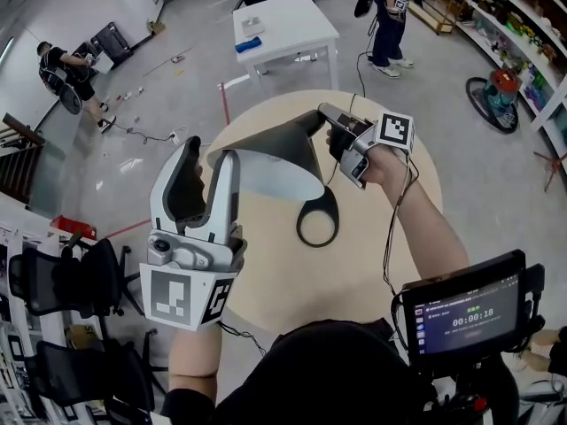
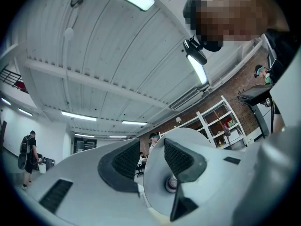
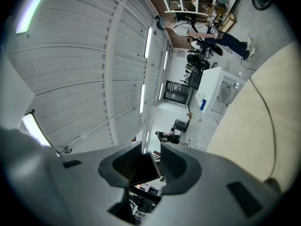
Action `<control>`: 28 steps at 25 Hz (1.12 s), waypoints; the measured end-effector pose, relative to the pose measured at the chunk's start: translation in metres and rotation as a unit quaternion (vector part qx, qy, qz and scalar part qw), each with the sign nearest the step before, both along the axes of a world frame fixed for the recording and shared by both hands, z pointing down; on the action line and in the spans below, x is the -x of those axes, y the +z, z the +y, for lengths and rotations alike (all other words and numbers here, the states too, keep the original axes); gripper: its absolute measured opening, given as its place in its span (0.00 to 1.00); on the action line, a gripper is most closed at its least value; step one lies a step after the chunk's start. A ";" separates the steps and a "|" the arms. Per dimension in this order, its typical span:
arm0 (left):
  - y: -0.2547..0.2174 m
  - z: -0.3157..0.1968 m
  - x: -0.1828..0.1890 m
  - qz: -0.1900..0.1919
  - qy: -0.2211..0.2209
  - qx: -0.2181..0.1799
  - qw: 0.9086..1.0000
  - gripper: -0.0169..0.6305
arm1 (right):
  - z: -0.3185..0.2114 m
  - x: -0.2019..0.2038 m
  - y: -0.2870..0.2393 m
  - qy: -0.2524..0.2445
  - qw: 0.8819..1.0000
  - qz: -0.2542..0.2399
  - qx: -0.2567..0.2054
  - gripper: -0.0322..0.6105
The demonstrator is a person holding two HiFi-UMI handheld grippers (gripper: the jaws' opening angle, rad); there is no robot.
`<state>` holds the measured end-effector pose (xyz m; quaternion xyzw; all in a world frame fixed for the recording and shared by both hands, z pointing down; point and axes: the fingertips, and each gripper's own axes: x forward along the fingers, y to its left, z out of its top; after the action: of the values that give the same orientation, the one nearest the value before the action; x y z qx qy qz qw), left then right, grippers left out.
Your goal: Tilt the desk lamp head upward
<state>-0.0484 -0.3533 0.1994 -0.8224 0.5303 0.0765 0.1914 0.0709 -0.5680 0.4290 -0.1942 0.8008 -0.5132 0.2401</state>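
Observation:
The desk lamp stands on a round beige table [image 1: 283,282], its dark ring base [image 1: 317,221] flat on the top. Its wide dark cone head [image 1: 266,158] shows a white inside. My left gripper [image 1: 208,153] is shut on the head's rim at the left. In the left gripper view the white lamp head [image 2: 207,140] and its bulb socket sit behind one jaw of the left gripper [image 2: 150,157]. My right gripper [image 1: 326,118] is shut on the lamp's dark neck [image 1: 312,120] at the top of the cone. In the right gripper view a dark flat piece of the neck [image 3: 143,168] lies between the pads.
A black cable [image 1: 390,228] trails across the table from my right hand. A screen on a mount [image 1: 465,312] sits at the lower right. A white table [image 1: 283,25], a standing person [image 1: 390,16], a red fan [image 1: 496,96] and office chairs [image 1: 71,282] surround the spot.

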 end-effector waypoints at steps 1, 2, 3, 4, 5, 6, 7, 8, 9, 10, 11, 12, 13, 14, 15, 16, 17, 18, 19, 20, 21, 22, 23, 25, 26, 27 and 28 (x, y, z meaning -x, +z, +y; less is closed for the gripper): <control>0.000 0.000 0.000 0.001 0.000 -0.001 1.000 0.29 | 0.000 0.000 0.001 0.000 1.000 0.000 0.001 0.24; 0.000 -0.001 0.000 0.002 0.001 -0.001 1.000 0.29 | 0.000 -0.001 0.001 0.000 1.000 0.001 0.001 0.24; 0.000 -0.001 -0.001 0.003 0.001 -0.002 1.000 0.29 | 0.000 -0.001 0.002 0.000 1.000 0.001 0.001 0.24; 0.000 -0.001 -0.001 0.003 0.001 -0.002 1.000 0.29 | 0.000 -0.001 0.002 0.000 1.000 0.000 0.002 0.24; 0.000 -0.001 -0.001 0.004 0.002 -0.002 1.000 0.29 | 0.001 -0.001 0.002 0.000 1.000 -0.001 0.002 0.24; 0.000 -0.001 -0.001 0.004 0.002 -0.003 1.000 0.29 | 0.001 -0.001 0.002 0.000 1.000 -0.002 0.002 0.24; 0.000 -0.001 -0.001 0.005 0.003 -0.003 1.000 0.29 | 0.001 -0.001 0.002 0.000 1.000 -0.002 0.002 0.24; 0.000 -0.001 0.000 0.007 0.004 -0.002 1.000 0.29 | 0.001 0.000 0.002 0.000 1.000 -0.002 0.002 0.24; 0.000 -0.001 0.000 0.008 0.004 -0.002 1.000 0.29 | 0.001 0.000 0.002 -0.001 1.000 -0.002 0.002 0.24; 0.000 -0.001 0.001 0.010 0.005 -0.002 1.000 0.29 | 0.001 0.000 0.002 -0.001 1.000 -0.001 0.003 0.24; 0.000 -0.001 0.001 0.012 0.006 -0.002 1.000 0.29 | 0.001 0.000 0.002 -0.001 1.000 0.000 0.003 0.24; 0.000 -0.001 0.001 0.013 0.006 -0.002 1.000 0.29 | 0.001 0.000 0.002 -0.001 1.000 0.000 0.003 0.24; 0.000 -0.001 0.001 0.014 0.007 -0.002 1.000 0.29 | 0.001 0.000 0.002 -0.001 1.000 0.000 0.003 0.24; 0.000 -0.002 0.001 0.014 0.007 -0.002 1.000 0.29 | 0.001 0.001 0.002 -0.001 1.000 -0.001 0.004 0.24; 0.000 -0.002 0.001 0.014 0.008 -0.003 1.000 0.29 | 0.001 0.001 0.002 -0.001 1.000 -0.002 0.004 0.24; 0.000 -0.002 0.001 0.014 0.008 -0.003 1.000 0.29 | 0.001 0.001 0.001 -0.002 1.000 -0.003 0.003 0.24; 0.000 -0.001 0.001 0.015 0.009 -0.003 1.000 0.29 | 0.001 0.001 0.001 -0.002 1.000 -0.003 0.002 0.24; 0.000 -0.001 0.000 0.016 0.010 -0.003 1.000 0.29 | 0.002 0.000 0.001 -0.002 1.000 -0.004 0.002 0.24; 0.000 -0.001 0.000 0.017 0.010 -0.003 1.000 0.29 | 0.002 0.000 0.002 -0.001 1.000 -0.004 0.001 0.24; 0.000 -0.001 0.001 0.018 0.010 -0.003 1.000 0.29 | 0.002 -0.001 0.002 -0.001 1.000 -0.004 0.001 0.24; -0.001 -0.001 0.001 0.019 0.008 -0.004 1.000 0.29 | 0.002 0.000 0.002 -0.001 1.000 -0.004 0.001 0.24; -0.001 -0.002 0.002 0.019 0.006 -0.004 1.000 0.29 | 0.002 0.000 0.002 -0.001 1.000 -0.006 0.002 0.24; -0.002 -0.003 0.003 0.019 0.004 -0.003 1.000 0.29 | 0.003 0.001 0.002 -0.002 1.000 -0.008 0.002 0.24; -0.002 -0.005 0.004 0.021 0.002 -0.002 1.000 0.29 | 0.004 0.000 0.003 -0.003 1.000 -0.009 0.001 0.24; -0.002 -0.005 0.005 0.023 0.002 -0.001 1.000 0.29 | 0.004 -0.001 0.003 -0.003 1.000 -0.009 0.001 0.24; -0.002 -0.005 0.006 0.026 0.001 -0.002 1.000 0.29 | 0.004 -0.001 0.003 -0.003 1.000 -0.008 0.000 0.24; -0.002 -0.005 0.007 0.029 0.001 -0.003 1.000 0.29 | 0.004 -0.001 0.003 -0.004 1.000 -0.006 -0.001 0.24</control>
<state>-0.0557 -0.3585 0.1969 -0.8196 0.5349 0.1018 0.1784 0.0717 -0.5643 0.4321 -0.1880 0.8008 -0.5141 0.2433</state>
